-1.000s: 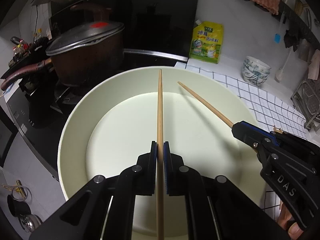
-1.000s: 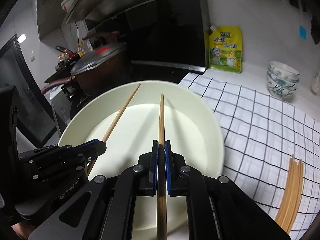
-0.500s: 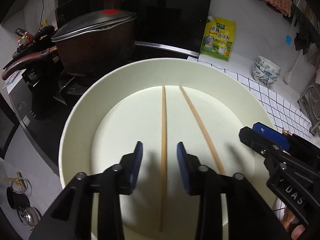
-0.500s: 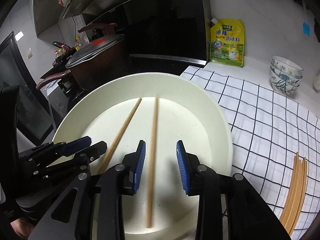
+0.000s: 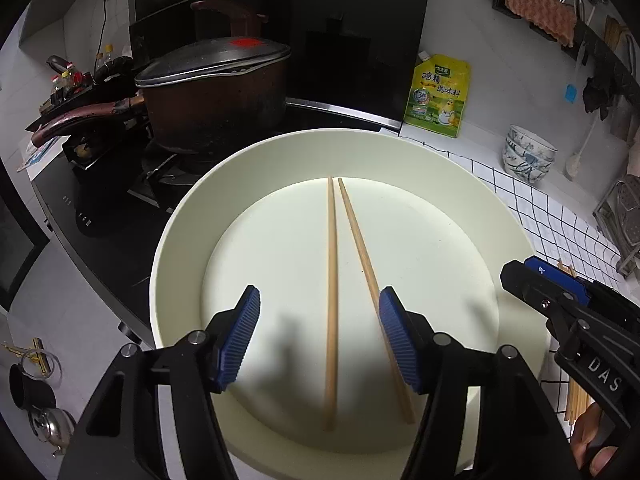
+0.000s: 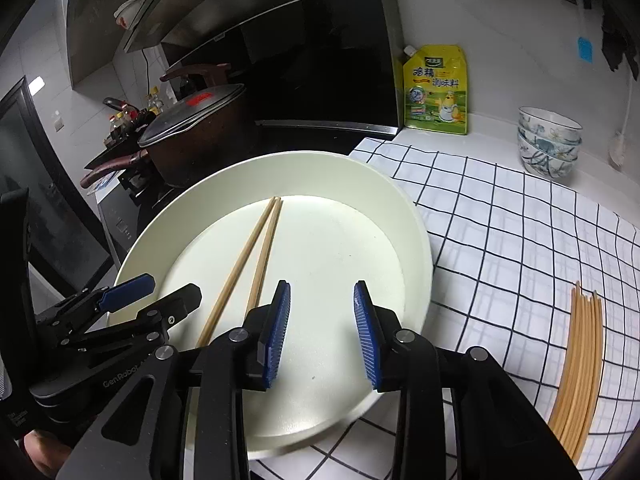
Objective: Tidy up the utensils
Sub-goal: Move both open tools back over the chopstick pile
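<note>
Left wrist view: my left fingers (image 5: 318, 332) had just been opening, releasing two wooden chopsticks (image 5: 331, 300) into the cream round plate (image 5: 180, 240); my right fingers (image 6: 322, 332) had parted too, empty.

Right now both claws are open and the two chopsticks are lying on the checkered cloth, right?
Not quite. Both claws, left and right, are open, but the two chopsticks lie in the big pale plate, as the left wrist view shows.
</note>
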`<control>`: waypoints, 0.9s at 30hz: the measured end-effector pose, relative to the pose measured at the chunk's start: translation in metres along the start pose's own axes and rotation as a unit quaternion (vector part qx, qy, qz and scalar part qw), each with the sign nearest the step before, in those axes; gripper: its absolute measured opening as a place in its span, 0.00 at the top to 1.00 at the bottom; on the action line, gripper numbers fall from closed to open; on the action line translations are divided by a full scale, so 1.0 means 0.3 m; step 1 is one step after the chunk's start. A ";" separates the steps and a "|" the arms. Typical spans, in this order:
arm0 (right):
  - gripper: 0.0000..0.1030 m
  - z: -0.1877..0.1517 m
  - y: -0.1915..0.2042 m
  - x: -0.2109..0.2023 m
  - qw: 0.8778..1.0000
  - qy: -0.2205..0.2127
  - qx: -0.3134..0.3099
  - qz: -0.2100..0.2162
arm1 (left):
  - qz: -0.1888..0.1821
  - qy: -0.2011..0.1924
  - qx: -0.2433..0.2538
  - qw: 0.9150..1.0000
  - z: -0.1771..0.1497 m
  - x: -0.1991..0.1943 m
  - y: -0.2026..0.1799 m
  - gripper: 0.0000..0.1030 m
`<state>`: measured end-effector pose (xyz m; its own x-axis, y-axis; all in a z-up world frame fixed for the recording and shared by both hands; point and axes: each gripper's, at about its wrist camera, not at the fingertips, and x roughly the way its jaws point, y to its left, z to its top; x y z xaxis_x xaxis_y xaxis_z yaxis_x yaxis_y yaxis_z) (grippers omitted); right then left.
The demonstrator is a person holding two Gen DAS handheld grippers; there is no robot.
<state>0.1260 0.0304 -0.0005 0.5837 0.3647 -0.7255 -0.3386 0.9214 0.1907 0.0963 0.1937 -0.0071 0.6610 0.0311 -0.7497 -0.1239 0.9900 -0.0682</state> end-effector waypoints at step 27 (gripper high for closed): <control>0.52 -0.133 -0.227 -0.361 0.995 -0.065 0.052 -0.059 | -0.060 -0.028 0.037 0.997 -0.047 -0.183 -0.244 0.24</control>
<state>0.0563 -0.0772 0.0386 0.7076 0.2603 -0.6569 -0.1866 0.9655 0.1816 0.0586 0.1177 0.0297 0.7084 -0.0819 -0.7010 0.0113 0.9944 -0.1048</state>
